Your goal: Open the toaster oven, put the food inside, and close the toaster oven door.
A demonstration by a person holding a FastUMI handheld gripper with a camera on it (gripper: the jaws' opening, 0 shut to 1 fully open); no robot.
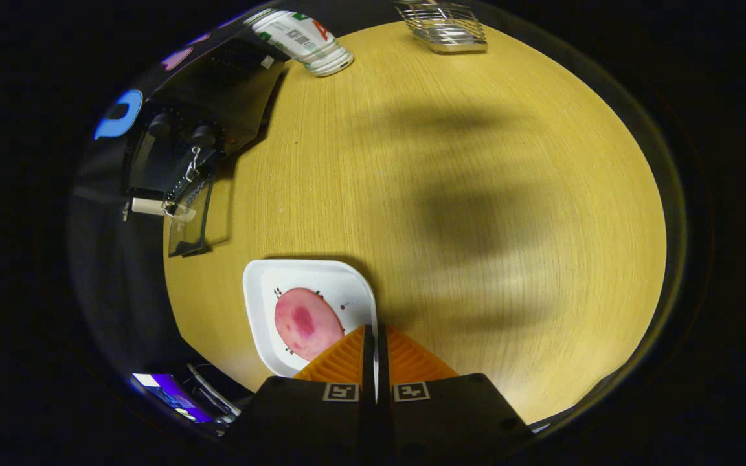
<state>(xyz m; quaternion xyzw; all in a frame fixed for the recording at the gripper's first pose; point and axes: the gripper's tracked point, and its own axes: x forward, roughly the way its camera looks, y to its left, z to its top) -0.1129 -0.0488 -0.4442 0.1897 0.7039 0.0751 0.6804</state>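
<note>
Now, pink round food (307, 323) on a white tray (263, 304) just left of the gripper (375, 336), fingers closed thinly on the tray's right rim, toaster oven (185, 175) beyond with door open, can (305, 35) and wire rack (443, 26) far across the wooden table (476, 194).

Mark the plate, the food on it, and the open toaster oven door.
plate (263, 304): gripper view, bare white part left of the food.
food (307, 322): gripper view, middle of the pink slice.
toaster oven door (190, 220): gripper view, glass pane of the lowered door.
</note>
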